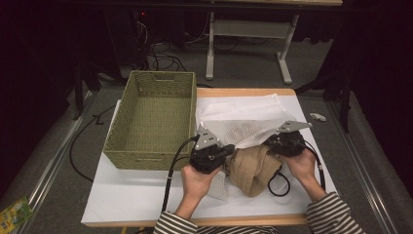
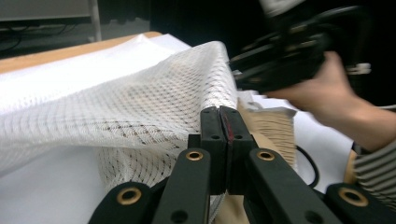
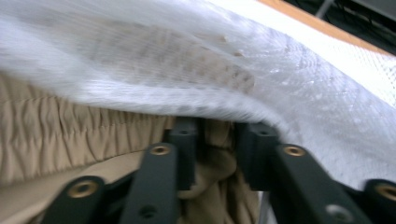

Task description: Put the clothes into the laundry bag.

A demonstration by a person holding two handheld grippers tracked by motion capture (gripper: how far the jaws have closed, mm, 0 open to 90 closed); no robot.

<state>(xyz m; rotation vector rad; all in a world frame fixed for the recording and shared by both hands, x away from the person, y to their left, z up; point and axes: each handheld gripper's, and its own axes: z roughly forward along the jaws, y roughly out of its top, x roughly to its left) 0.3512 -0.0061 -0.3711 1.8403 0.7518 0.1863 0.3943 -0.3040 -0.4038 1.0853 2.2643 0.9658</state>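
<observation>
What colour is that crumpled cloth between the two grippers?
Tan; the cloth shows best in the high view.

Striped sleeves (image 1: 331, 214), black brass-riveted tools

The mesh bag (image 1: 246, 127) is white open-weave netting, thin and see-through. The tan garment (image 1: 253, 168) beneath is soft matt cloth with a gathered, ribbed band. At upper left, the basket (image 1: 153, 119) is rough woven olive fibre. The table (image 1: 131, 195) top is smooth matt white, edged in wood.
</observation>
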